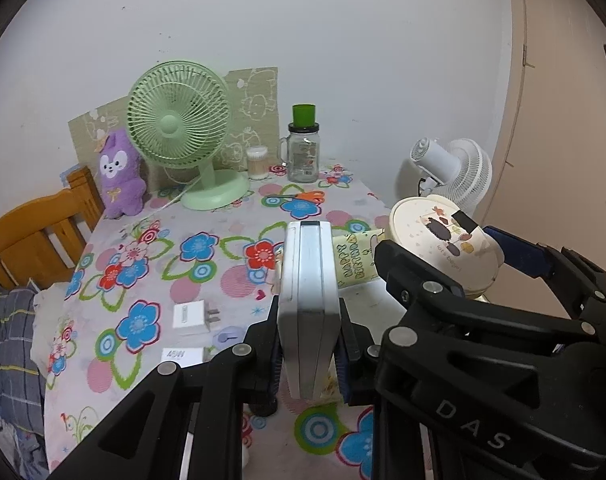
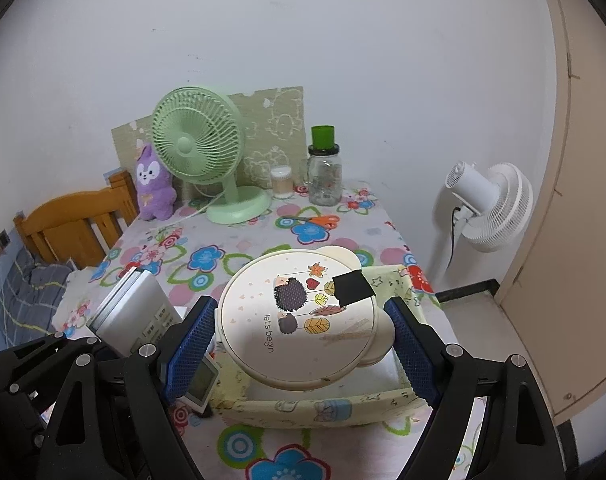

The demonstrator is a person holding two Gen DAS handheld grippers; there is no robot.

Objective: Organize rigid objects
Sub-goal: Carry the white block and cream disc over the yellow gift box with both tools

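While the left gripper (image 1: 307, 344) is clenched on an upright white remote (image 1: 307, 304), the right gripper (image 2: 299, 344) grips a cream round container (image 2: 299, 316) over the yellow fabric box (image 2: 303, 406) near the table's right edge; box contents hidden.

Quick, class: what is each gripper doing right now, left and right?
Left gripper: shut on the silver case.
Right gripper: shut on the round hedgehog box.

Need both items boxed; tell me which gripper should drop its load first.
Right, probably. The right gripper already holds the round lidded container directly over the fabric box; the left gripper holds its silver device beside it.
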